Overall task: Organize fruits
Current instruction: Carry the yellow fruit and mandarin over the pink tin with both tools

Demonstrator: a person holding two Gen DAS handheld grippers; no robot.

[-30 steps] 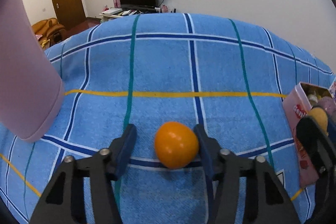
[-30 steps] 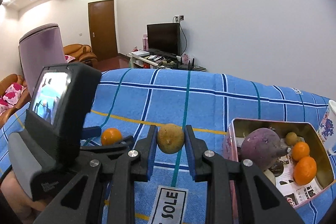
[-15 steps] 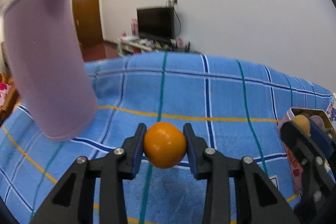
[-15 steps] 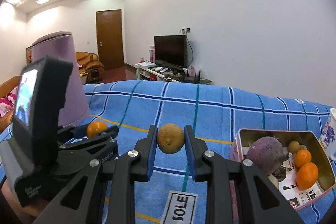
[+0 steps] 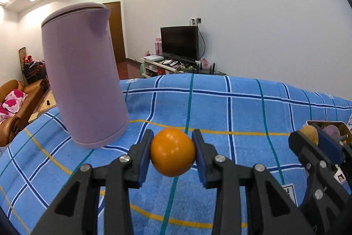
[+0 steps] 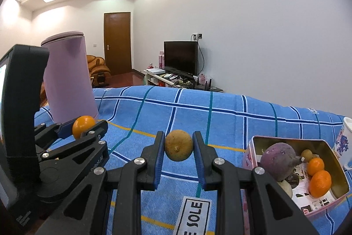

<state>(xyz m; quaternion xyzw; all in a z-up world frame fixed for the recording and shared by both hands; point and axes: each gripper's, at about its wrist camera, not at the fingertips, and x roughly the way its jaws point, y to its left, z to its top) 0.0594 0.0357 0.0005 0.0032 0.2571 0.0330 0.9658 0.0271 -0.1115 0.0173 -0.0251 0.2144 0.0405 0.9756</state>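
Orange and round, the orange (image 5: 173, 152) sits clamped between the blue pads of the left gripper (image 5: 173, 152), lifted clear of the blue cloth (image 5: 220, 107); a purple jug (image 5: 82, 76) stands upright on the cloth just behind it, to the left; the right gripper (image 6: 178, 145) is closed on a brown fruit (image 6: 178, 145), also above the cloth; to its right lies a pink tin (image 6: 248, 158), and inside are a purple root (image 6: 279, 158), two small oranges (image 6: 320, 180) and a small brown fruit; a white mug (image 6: 345, 142) stands beside the tin.
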